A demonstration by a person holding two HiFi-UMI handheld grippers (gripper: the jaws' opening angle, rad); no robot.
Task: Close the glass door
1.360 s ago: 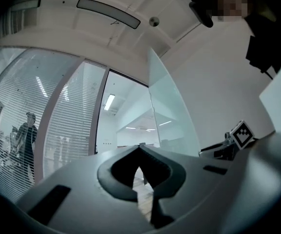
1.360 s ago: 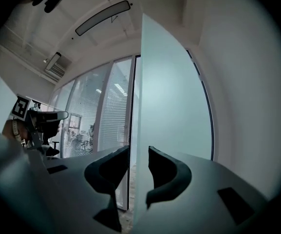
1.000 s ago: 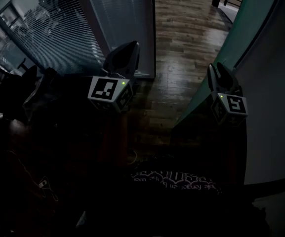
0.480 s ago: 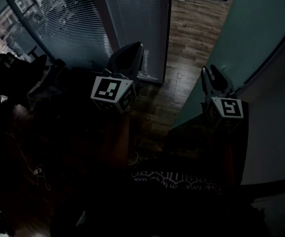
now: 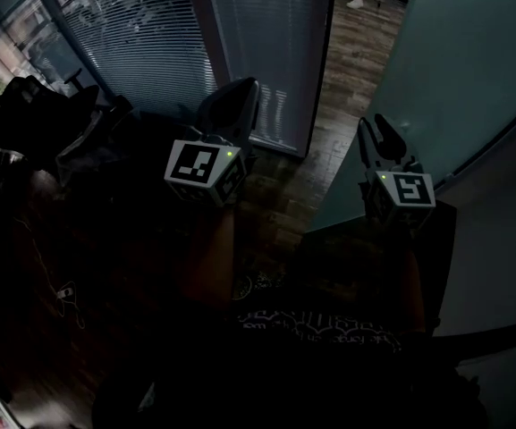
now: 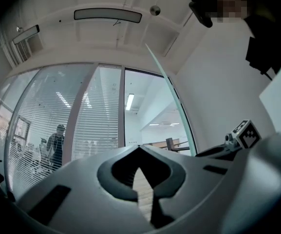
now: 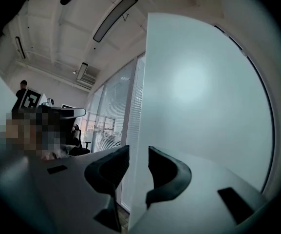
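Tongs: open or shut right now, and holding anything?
Left tongs: closed, empty.
Right tongs: open, the glass door edge shows in the gap, not clamped.

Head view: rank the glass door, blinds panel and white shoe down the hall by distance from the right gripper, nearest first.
From the right gripper:
1. Glass door, on the right, its edge right at the open jaws.
2. Blinds panel, on the left, across the doorway.
3. White shoe, at the top, far down the hall.

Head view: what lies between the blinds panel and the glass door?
Wooden floor, bare except for someone's shoes at the far end; the head view shows it.
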